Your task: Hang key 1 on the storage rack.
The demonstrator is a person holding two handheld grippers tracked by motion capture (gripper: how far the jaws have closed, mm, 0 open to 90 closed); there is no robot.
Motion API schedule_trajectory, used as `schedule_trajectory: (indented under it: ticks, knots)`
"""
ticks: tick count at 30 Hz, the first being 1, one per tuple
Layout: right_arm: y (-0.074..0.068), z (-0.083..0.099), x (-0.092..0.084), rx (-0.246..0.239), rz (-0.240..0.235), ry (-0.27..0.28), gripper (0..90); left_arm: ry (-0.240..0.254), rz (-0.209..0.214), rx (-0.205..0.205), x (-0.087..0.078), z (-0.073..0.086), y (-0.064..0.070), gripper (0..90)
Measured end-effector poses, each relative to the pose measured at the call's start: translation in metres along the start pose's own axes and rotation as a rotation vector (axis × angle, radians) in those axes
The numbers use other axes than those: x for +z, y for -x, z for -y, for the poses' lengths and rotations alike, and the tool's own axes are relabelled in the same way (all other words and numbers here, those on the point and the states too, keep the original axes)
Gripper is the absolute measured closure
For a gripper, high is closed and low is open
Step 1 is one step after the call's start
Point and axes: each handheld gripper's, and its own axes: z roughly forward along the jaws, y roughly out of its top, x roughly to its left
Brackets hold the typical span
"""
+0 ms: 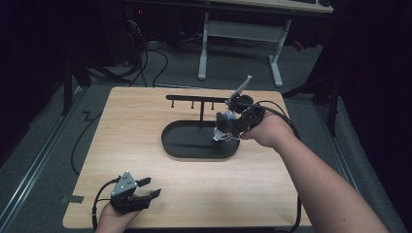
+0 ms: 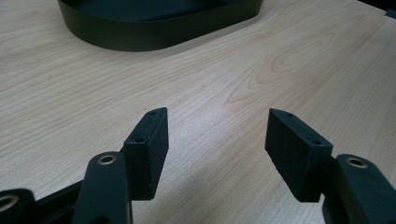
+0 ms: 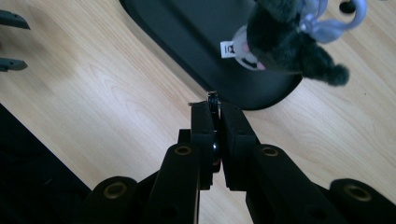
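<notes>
My right gripper (image 1: 227,127) hovers over the right end of the black oval stand base (image 1: 194,145), under the stand's hook bar (image 1: 194,98). In the right gripper view its jaws (image 3: 215,109) are shut on a thin dark ring (image 3: 213,100). Just past the tips hangs a dark grey plush toy (image 3: 285,46) with a white tag and a lilac clasp (image 3: 334,23), over the base (image 3: 196,37). What joins ring and toy is hidden. My left gripper (image 1: 151,188) rests near the table's front left edge, open (image 2: 217,140), with bare wood between its pads.
The wooden table (image 1: 145,121) carries just the stand in its middle. The base's rim (image 2: 154,28) lies ahead of my left gripper. A cable trails off the table's right edge (image 1: 291,128). A desk frame (image 1: 243,34) stands on the floor beyond.
</notes>
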Motion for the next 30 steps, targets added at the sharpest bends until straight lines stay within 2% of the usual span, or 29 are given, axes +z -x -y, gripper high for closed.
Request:
schedule_trajectory:
  ticks: [1, 2, 3, 7, 10, 11, 13, 14, 17, 19, 20, 22, 23, 24, 30]
  knots:
    - [0.001, -0.003, 0.000, -0.021, 0.001, 0.005, 85.2, 0.000, 0.000, 0.000, 0.000, 0.000, 0.000, 40.3]
    - [-0.001, -0.006, -0.001, 0.008, 0.000, -0.005, 85.2, 0.000, 0.000, 0.001, 0.000, 0.000, 0.000, 40.3]
    - [0.000, -0.008, 0.000, -0.007, 0.006, 0.002, 85.2, 0.000, 0.000, 0.000, 0.000, 0.000, 0.000, 40.3]
    - [0.000, -0.018, 0.000, -0.014, 0.006, 0.006, 85.2, -0.002, 0.003, -0.003, -0.001, 0.000, -0.001, 40.4]
    - [-0.001, -0.022, 0.001, 0.009, -0.003, 0.003, 85.3, 0.001, 0.003, -0.003, 0.000, 0.000, -0.001, 40.9]
    - [0.001, -0.024, 0.002, -0.015, 0.000, 0.016, 85.2, 0.002, 0.004, -0.003, 0.000, 0.001, -0.001, 41.1]
    - [0.000, -0.027, 0.001, 0.013, 0.007, 0.005, 85.2, 0.001, 0.005, -0.003, 0.000, 0.001, -0.001, 41.3]
    - [0.002, -0.029, 0.002, -0.015, 0.009, 0.016, 85.2, 0.001, 0.005, -0.004, 0.000, 0.001, -0.001, 41.4]
    - [0.004, -0.035, 0.000, 0.007, 0.011, 0.021, 85.2, 0.002, 0.007, -0.006, -0.001, 0.001, -0.001, 41.5]
    - [0.006, -0.039, 0.000, -0.006, 0.013, 0.037, 85.3, 0.000, 0.007, -0.004, -0.001, 0.000, -0.001, 41.5]
    - [0.006, -0.042, 0.000, 0.005, 0.012, 0.038, 85.2, -0.001, 0.007, -0.005, -0.001, 0.001, -0.002, 41.5]
    - [0.009, -0.046, 0.000, -0.004, 0.018, 0.046, 85.2, 0.003, 0.007, -0.007, -0.001, 0.001, -0.002, 41.5]
    - [0.009, -0.048, 0.000, 0.013, 0.022, 0.047, 85.2, 0.002, 0.007, -0.006, -0.001, 0.001, -0.001, 41.5]
    - [0.010, -0.051, 0.001, 0.001, 0.021, 0.055, 85.2, 0.002, 0.006, -0.006, -0.001, 0.001, -0.001, 41.5]
    - [0.016, -0.064, 0.001, 0.009, 0.025, 0.080, 85.3, 0.001, 0.004, -0.008, -0.001, 0.001, -0.001, 41.6]
